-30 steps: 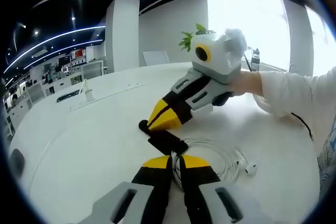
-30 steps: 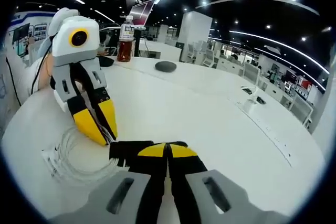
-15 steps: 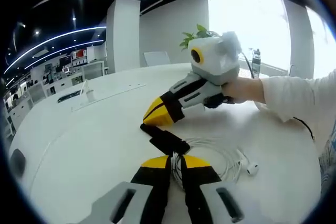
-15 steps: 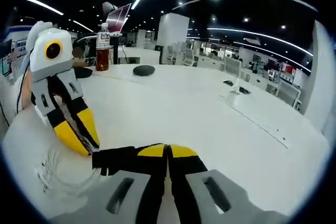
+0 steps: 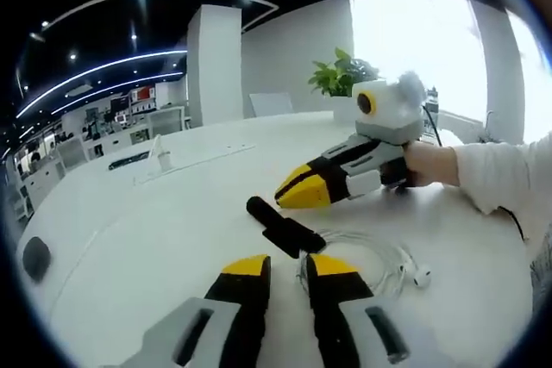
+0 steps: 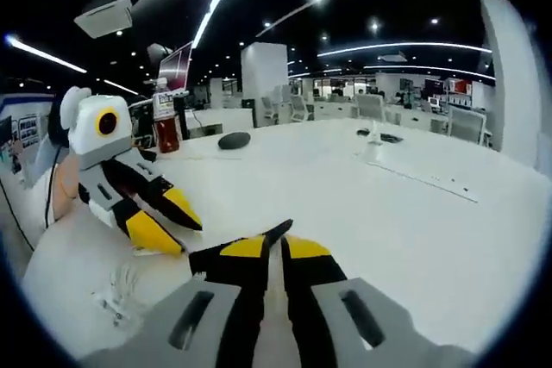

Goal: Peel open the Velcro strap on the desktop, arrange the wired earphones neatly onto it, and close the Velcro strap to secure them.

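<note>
Velcro strap (image 5: 280,226) lies mid-frame on the worktop (image 5: 155,230) beside the wired earphones (image 5: 379,260). Left gripper (image 5: 285,266) fingers apart, empty; right gripper (image 6: 266,247) nearly together. Pinch the strap's free end, peel slowly.

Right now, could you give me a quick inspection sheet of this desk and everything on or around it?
Surface: white desk, curved, mostly bare.
Job's things: black Velcro strap lying flat on the desk; white wired earphones in a loose coil beside and partly under it, earbud at the coil's edge.
Clutter: bottle of brown drink, dark rounded object, potted plant.
Grippers: left gripper fingers apart, holding nothing; right gripper fingers nearly together, and whether it grips the strap cannot be told.
Cables: earphone cord only, untidy, not yet bundled.
Surroundings: open office with desks, ceiling light strips, bright window.
</note>
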Demonstrator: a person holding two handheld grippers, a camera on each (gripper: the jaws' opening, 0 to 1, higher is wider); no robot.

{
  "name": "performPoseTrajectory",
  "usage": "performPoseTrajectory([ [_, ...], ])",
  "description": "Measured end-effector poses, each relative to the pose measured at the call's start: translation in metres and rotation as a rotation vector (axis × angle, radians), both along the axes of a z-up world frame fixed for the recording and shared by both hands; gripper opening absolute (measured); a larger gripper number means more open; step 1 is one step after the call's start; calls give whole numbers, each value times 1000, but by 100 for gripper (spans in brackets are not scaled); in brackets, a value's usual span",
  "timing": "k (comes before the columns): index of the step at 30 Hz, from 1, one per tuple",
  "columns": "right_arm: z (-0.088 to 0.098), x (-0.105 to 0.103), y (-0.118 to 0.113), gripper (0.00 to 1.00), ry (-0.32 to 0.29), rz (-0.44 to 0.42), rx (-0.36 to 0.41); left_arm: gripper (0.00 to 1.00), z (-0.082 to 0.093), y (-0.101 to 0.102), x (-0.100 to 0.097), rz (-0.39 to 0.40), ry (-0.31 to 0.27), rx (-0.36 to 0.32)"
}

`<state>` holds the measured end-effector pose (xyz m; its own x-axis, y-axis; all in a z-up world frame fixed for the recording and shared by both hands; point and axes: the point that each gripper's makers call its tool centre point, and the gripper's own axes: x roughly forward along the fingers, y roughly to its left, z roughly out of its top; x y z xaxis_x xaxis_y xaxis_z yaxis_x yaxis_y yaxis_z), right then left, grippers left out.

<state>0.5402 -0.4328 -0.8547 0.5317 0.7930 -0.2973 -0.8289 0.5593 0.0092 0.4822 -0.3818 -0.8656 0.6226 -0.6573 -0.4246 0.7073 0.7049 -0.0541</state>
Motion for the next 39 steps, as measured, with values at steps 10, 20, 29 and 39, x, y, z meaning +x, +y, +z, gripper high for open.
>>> performPoseTrajectory([
  [10,6,-24,-4,20,-7,-4,16,27,3,1,2,24,-13,-14],
  [20,11,-39,-12,33,6,-15,62,34,7,-9,-6,25,-10,-57],
  [29,12,-48,-27,35,-7,-37,62,47,12,-15,-12,44,-22,-104],
  [39,18,-61,-45,44,-21,-80,97,60,16,-13,-29,99,-39,-127],
])
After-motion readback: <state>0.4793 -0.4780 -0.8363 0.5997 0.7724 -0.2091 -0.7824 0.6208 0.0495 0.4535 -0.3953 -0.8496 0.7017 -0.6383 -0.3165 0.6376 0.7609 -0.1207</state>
